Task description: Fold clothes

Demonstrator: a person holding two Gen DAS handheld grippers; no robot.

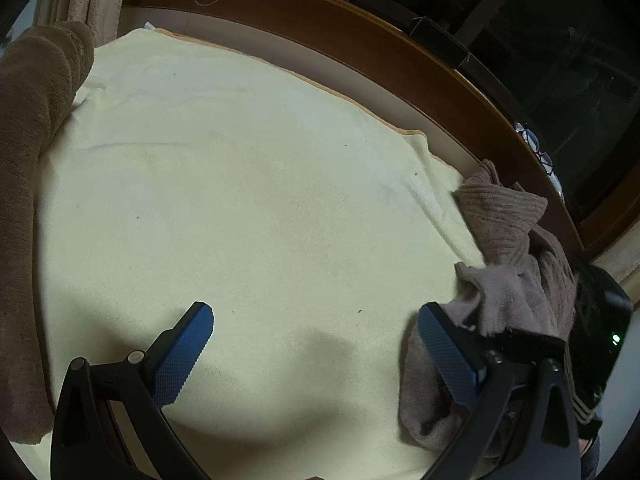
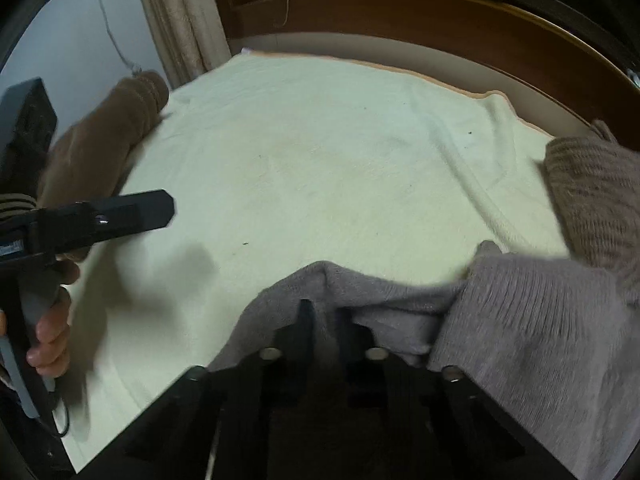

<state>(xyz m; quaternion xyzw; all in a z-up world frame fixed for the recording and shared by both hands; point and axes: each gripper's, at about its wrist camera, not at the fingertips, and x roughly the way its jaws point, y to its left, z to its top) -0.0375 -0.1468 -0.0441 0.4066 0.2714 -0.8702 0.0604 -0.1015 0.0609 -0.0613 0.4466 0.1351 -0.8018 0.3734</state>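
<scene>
No brand, label or writing readable anywhere. Left gripper [image 1: 316, 344] spread wide, blue pads empty, hovering over pale yellow fleece blanket [image 1: 260, 184] on the bed. Right gripper [image 2: 324, 320] pinched tight on an edge of grey-mauve knitted garment [image 2: 520, 320], bunched at the blanket's right side against a ribbed brown sweater [image 2: 592, 192]. Folded brown towel [image 1: 28, 160] along the left edge.

Left gripper [image 1: 316, 344] jaws wide apart over the pale yellow blanket [image 1: 248, 184], nothing between the blue pads [image 1: 182, 356]. Crumpled grey-brown sweater [image 1: 508, 280] just beside the right pad. Brown rolled towel [image 1: 32, 152] at left edge, wooden bed frame [image 1: 360, 36] behind.
</scene>
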